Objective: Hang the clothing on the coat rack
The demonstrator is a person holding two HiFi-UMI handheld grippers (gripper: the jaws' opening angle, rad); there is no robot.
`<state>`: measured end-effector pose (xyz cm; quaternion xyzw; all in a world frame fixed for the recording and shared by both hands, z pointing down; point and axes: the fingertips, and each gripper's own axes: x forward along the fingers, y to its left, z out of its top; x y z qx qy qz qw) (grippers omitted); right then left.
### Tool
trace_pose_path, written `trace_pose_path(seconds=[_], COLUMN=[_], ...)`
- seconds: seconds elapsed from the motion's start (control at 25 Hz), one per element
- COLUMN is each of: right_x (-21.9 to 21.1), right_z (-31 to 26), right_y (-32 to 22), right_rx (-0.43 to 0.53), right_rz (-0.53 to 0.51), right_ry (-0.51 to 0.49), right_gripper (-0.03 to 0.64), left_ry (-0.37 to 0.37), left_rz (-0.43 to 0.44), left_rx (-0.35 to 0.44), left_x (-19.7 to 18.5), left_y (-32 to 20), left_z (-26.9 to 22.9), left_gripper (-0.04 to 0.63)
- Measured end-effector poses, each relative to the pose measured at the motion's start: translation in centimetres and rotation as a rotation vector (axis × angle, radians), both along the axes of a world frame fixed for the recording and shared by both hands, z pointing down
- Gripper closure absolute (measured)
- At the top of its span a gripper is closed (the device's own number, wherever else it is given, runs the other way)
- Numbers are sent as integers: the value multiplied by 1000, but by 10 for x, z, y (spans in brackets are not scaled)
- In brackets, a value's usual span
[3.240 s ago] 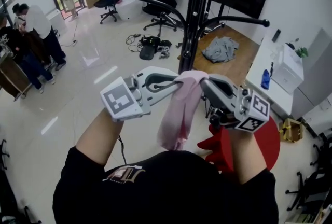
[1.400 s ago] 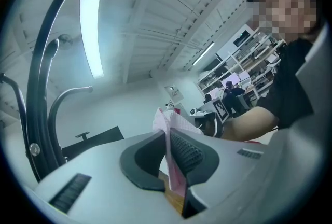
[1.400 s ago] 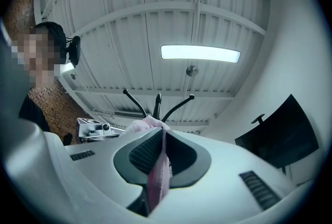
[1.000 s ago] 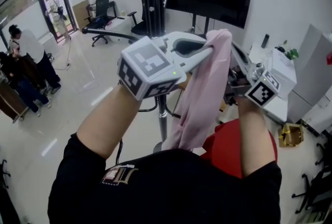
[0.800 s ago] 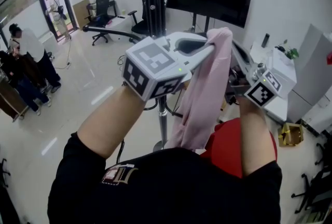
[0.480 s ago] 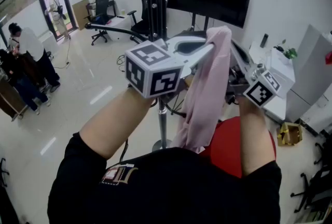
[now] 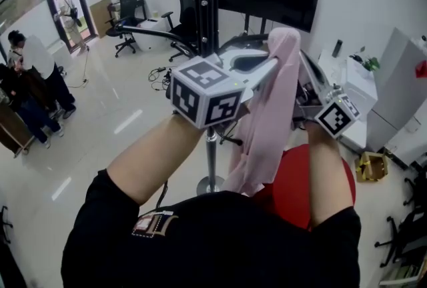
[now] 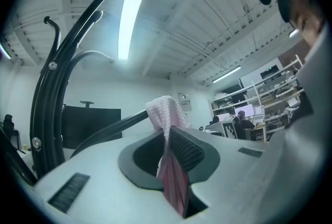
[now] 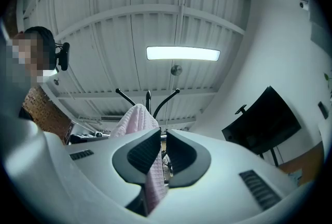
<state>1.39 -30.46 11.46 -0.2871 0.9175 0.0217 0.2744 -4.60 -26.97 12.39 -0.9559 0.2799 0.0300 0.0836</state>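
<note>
The pink garment is held up in the middle of the head view, stretched between the two grippers in front of the coat rack, and it falls in a narrow, limp fold toward the person's chest. It looks like a thin, waffle-textured knit: light, soft and without stiffness. It will probably drape over whatever carries it and slide off a smooth arm if it is hung unevenly. There is little risk of damage beyond a snag. The upper edge where it is now held seems the sensible place to grip, with enough cloth bunched between the pads that it cannot creep out. The left gripper has its jaws together on a fold of the garment, with a tuft standing up above the pads. The right gripper has just been opening: its jaws stand slightly apart with a slit of background showing between the pads. The garment is still between them, lying against the pad at the left of that view and dropping into the throat. Whether the top of the garment already rests over a rack arm cannot be told, since the grippers cover that spot. The lower hem is cut off by the person's body, so the kind of garment is unclear. A red round object at lower right is half hidden.
</note>
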Motion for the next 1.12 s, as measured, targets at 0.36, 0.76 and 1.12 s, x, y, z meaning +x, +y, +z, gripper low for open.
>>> trace_pose_path(seconds=[0.36, 0.76, 1.12], right_x=[10, 31, 111], right_z=[12, 61, 154], right_y=[10, 50, 90], right_rx=[-10, -37, -165], right_rz=[55, 246, 371], right_ry=[-1, 114, 195], right_gripper=[578, 578, 583], left_ry=[39, 2, -43], left_rz=[-15, 144, 296], left_rx=[28, 63, 23], left_x=[-25, -42, 3], left_y=[20, 80, 101], left_z=[1, 30, 132], left_gripper=[548, 548, 548])
